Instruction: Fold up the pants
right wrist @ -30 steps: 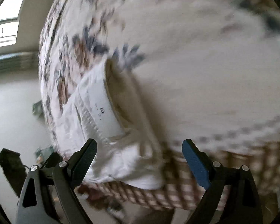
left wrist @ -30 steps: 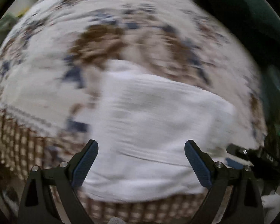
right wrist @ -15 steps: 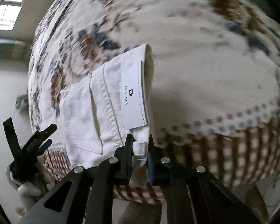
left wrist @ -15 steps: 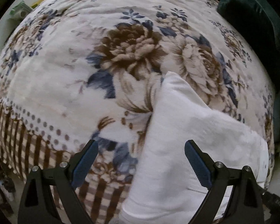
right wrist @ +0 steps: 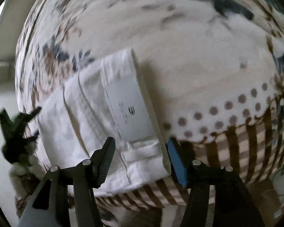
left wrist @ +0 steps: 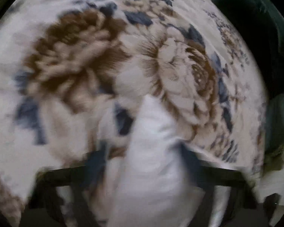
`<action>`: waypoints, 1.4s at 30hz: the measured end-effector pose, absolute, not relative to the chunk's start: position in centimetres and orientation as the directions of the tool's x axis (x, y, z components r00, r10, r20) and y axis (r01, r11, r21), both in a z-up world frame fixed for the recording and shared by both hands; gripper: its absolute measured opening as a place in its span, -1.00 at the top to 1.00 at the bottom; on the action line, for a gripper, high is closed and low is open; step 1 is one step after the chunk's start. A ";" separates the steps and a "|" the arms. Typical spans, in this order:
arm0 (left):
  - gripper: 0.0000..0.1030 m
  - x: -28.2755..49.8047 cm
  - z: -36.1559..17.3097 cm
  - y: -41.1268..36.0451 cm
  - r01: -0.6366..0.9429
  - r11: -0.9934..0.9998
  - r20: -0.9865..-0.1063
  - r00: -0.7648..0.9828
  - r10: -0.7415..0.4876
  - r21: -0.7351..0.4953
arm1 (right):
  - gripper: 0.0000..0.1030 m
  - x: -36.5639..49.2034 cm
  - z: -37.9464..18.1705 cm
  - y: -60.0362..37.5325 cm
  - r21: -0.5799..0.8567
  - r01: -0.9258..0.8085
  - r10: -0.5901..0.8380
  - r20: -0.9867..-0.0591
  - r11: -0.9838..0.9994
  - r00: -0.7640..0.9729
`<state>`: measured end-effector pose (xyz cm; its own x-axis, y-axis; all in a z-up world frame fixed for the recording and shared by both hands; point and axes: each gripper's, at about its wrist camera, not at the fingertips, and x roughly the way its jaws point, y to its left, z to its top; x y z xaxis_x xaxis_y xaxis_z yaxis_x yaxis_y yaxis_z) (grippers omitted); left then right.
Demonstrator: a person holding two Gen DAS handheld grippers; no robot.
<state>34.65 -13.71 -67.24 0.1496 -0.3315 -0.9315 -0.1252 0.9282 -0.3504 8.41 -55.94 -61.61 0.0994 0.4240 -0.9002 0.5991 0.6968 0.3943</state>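
Observation:
White pants [right wrist: 96, 113] lie folded on the bed near its front edge, with the waistband label [right wrist: 130, 111] facing up. My right gripper [right wrist: 140, 155] straddles the waistband corner. Its jaws are opening and the black finger [right wrist: 106, 155] stands clear of the cloth. In the blurred left wrist view the other end of the pants [left wrist: 151, 151] rises in a bunch between the closing jaws of my left gripper [left wrist: 143, 160], and both fingers appear to press on it. The left gripper's black frame [right wrist: 15, 128] also shows at the left edge of the right wrist view.
A floral blanket [left wrist: 75, 56] covers the bed, with a dotted and brown checked border [right wrist: 236, 132] hanging over the front edge. Dark green bedding [left wrist: 255, 28] lies at the far right. Pale floor [right wrist: 0, 113] is beyond the bed's left side.
The left gripper dropped toward the pants and its wide jaws narrowed onto the cloth. The right gripper, shut on the waistband corner half a second ago, has spread its jaws.

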 end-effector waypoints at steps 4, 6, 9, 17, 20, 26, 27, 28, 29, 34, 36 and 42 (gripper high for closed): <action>0.42 34.7 -67.6 -12.6 -0.146 0.911 -0.918 0.160 -0.362 -0.385 | -0.18 11.4 -63.4 -56.4 0.467 0.566 0.459 -0.872 0.680 0.168; 0.45 34.6 -68.1 -11.4 -0.189 0.891 -0.908 0.158 -0.387 -0.413 | -0.15 12.9 -64.3 -56.0 0.488 0.523 0.475 -0.863 0.699 0.171; 0.45 34.9 -69.0 -10.1 -0.245 0.857 -0.891 0.138 -0.433 -0.454 | -0.11 14.7 -65.0 -54.6 0.419 0.487 0.420 -0.900 0.766 0.115; -1.00 30.3 -62.4 -10.0 -0.124 0.851 -0.846 0.249 -0.471 -0.511 | -0.37 8.8 -60.1 -55.9 0.505 0.597 0.497 -0.845 0.623 0.196; -1.00 27.4 -62.3 -9.5 -0.131 0.853 -0.855 0.210 -0.475 -0.506 | -0.40 4.9 -61.0 -54.2 0.562 0.639 0.600 -0.777 0.525 0.190; -1.00 24.0 -66.4 -9.9 -0.177 0.832 -0.850 0.096 -0.518 -0.526 | -0.40 4.2 -67.4 -49.3 0.664 0.638 0.742 -0.637 0.391 0.208; -1.00 23.6 -67.0 -10.2 -0.171 0.824 -0.842 0.082 -0.534 -0.540 | -0.40 4.9 -68.4 -48.6 0.679 0.624 0.749 -0.626 0.387 0.217; -1.00 23.4 -67.5 -10.4 -0.168 0.827 -0.843 0.067 -0.534 -0.537 | -0.45 5.6 -69.1 -47.9 0.685 0.617 0.751 -0.623 0.387 0.221; -1.00 23.2 -67.8 -10.5 -0.165 0.829 -0.844 0.055 -0.534 -0.535 | -0.50 6.4 -69.9 -47.2 0.695 0.613 0.752 -0.615 0.376 0.237; -1.00 23.5 -68.0 -11.1 -0.148 0.819 -0.830 0.040 -0.556 -0.555 | -0.55 8.0 -67.7 -45.7 0.758 0.564 0.737 -0.579 0.327 0.350; -1.00 23.6 -68.1 -11.2 -0.147 0.818 -0.829 0.035 -0.557 -0.556 | -0.50 8.2 -66.1 -45.5 0.786 0.525 0.723 -0.565 0.325 0.398; -0.85 23.8 -68.7 -11.6 -0.139 0.819 -0.829 0.040 -0.558 -0.557 | -0.44 9.5 -69.9 -43.6 0.709 0.575 0.708 -0.644 0.408 0.291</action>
